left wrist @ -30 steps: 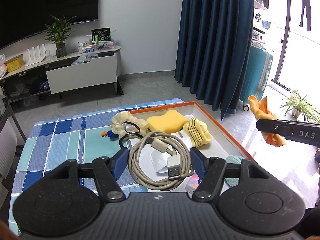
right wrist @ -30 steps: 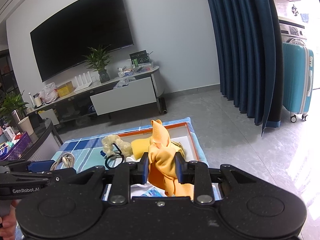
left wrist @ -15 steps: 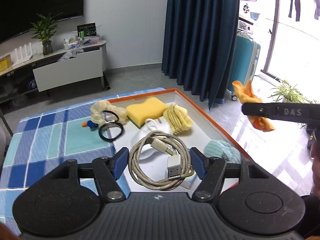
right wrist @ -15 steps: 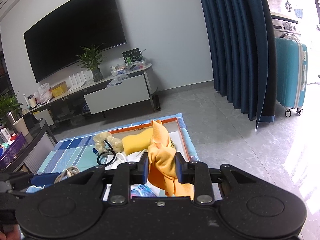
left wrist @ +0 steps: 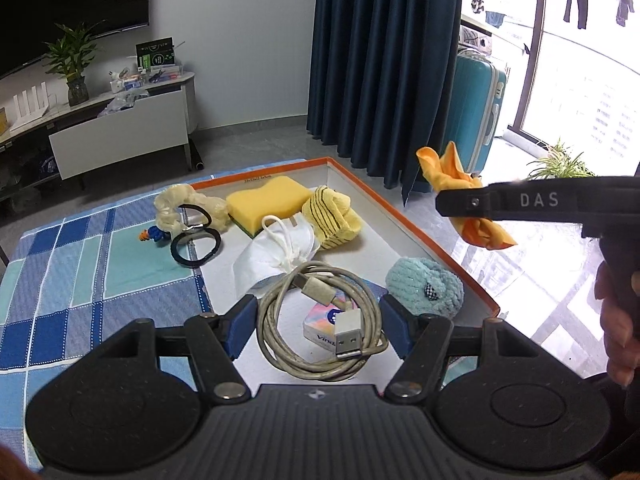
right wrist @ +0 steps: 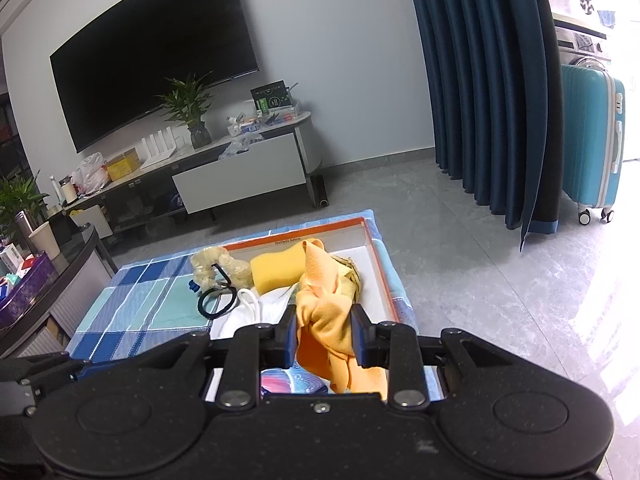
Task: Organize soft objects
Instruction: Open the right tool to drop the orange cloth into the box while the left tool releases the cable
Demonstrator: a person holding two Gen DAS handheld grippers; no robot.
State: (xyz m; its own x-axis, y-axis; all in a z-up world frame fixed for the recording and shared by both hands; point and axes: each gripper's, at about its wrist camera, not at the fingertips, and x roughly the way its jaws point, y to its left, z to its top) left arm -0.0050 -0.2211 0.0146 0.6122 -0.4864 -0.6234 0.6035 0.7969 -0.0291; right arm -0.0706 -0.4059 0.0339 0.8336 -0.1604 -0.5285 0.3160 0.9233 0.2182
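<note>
My left gripper is shut on a coiled grey USB cable, held above the near end of the orange-rimmed white tray. My right gripper is shut on an orange cloth; in the left wrist view it hangs to the right of the tray with the cloth. In the tray lie a yellow sponge, a yellow striped cloth, a white face mask, a teal knitted piece and a tissue pack.
A cream scrunchie, a black hair tie and a small blue-orange item lie at the tray's left edge on the blue checked tablecloth. A TV stand, dark curtain and teal suitcase stand beyond.
Both grippers moved towards the tray, which now appears closer and larger. The right gripper with the orange cloth has come nearer the tray's right side. Both grips are unchanged.
</note>
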